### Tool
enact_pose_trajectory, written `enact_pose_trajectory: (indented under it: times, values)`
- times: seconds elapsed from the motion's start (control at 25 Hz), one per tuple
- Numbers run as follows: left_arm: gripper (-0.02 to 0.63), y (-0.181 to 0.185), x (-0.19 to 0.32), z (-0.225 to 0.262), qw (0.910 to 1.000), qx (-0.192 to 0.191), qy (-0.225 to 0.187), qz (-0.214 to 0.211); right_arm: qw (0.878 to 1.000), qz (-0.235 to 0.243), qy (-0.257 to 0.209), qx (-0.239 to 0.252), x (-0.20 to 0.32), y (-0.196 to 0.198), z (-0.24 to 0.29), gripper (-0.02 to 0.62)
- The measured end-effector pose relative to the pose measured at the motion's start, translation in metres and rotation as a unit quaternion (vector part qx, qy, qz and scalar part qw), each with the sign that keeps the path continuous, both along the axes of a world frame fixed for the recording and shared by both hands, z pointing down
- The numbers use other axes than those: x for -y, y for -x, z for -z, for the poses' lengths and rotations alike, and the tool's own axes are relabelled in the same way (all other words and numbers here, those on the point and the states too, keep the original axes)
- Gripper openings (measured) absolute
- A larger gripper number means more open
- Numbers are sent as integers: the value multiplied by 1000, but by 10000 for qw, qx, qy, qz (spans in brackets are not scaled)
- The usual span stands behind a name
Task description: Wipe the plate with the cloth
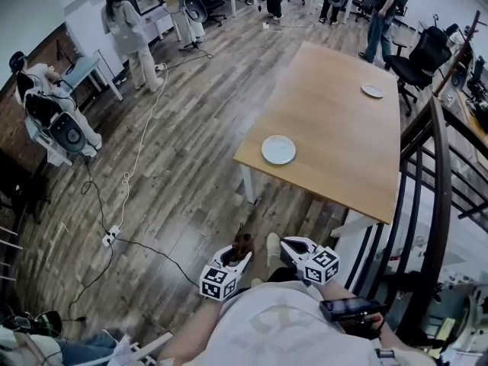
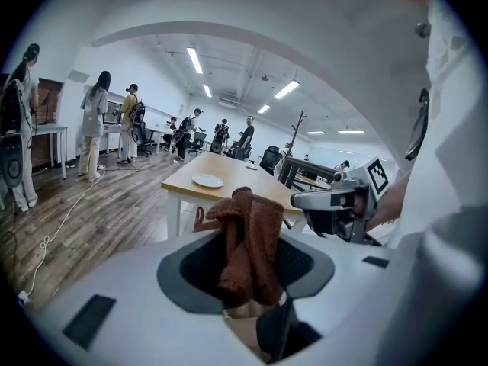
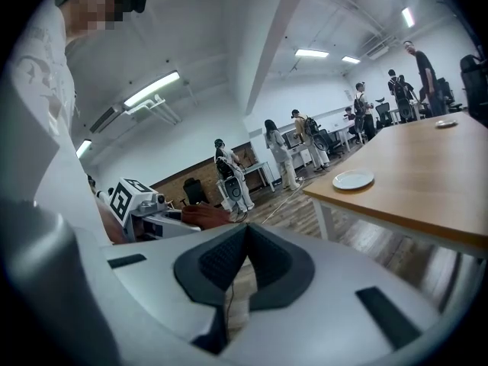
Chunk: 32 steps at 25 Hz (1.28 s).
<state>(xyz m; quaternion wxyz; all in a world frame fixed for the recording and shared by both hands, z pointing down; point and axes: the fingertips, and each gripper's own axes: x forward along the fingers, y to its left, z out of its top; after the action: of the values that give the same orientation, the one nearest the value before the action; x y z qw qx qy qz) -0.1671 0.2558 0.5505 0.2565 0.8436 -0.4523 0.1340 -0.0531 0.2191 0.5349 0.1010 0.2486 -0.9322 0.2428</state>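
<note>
A white plate (image 1: 278,149) lies near the close corner of a long wooden table (image 1: 335,120); it also shows in the left gripper view as the plate (image 2: 207,181) and in the right gripper view as the plate (image 3: 354,179). My left gripper (image 1: 238,256) is held low by my body, well short of the table, shut on a bunched brown cloth (image 1: 242,243). Up close the cloth (image 2: 259,223) stands upright between the left gripper's (image 2: 245,273) pads. My right gripper (image 1: 288,248) sits beside it, and its (image 3: 245,239) jaws are closed together with nothing between them.
A second plate (image 1: 372,91) lies at the table's far end. A dark stair railing (image 1: 427,204) runs along my right. Cables (image 1: 130,174) trail across the wooden floor at left. Several people stand or sit around the room's left and far side, with office chairs (image 1: 415,56) beyond the table.
</note>
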Motion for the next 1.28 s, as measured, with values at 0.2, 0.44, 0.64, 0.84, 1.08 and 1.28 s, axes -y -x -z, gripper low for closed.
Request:
enact_pose_trajectory:
  times: [0.2, 0.44, 0.64, 0.84, 1.08, 1.28]
  values:
    - [170, 13, 44, 6, 9999, 7, -100, 105, 9999, 112, -18, 40, 45, 18, 2, 14]
    - [169, 16, 78, 3, 10000, -1, 37, 81, 9999, 77, 71, 27, 84, 19, 4, 14]
    - [169, 16, 112, 3, 10000, -7, 51, 66, 9999, 68, 128, -8, 117, 19, 1, 12]
    - [169, 12, 146, -3, 9999, 18, 126, 36, 9997, 81, 223, 12, 151, 18, -6, 12]
    - [169, 7, 186, -10, 9995, 77, 316, -25, 9993, -7, 384, 47, 193, 11, -16, 14]
    - [169, -2, 234, 1, 9996, 174, 190, -117, 9994, 24, 299, 154, 239, 10, -8, 14]
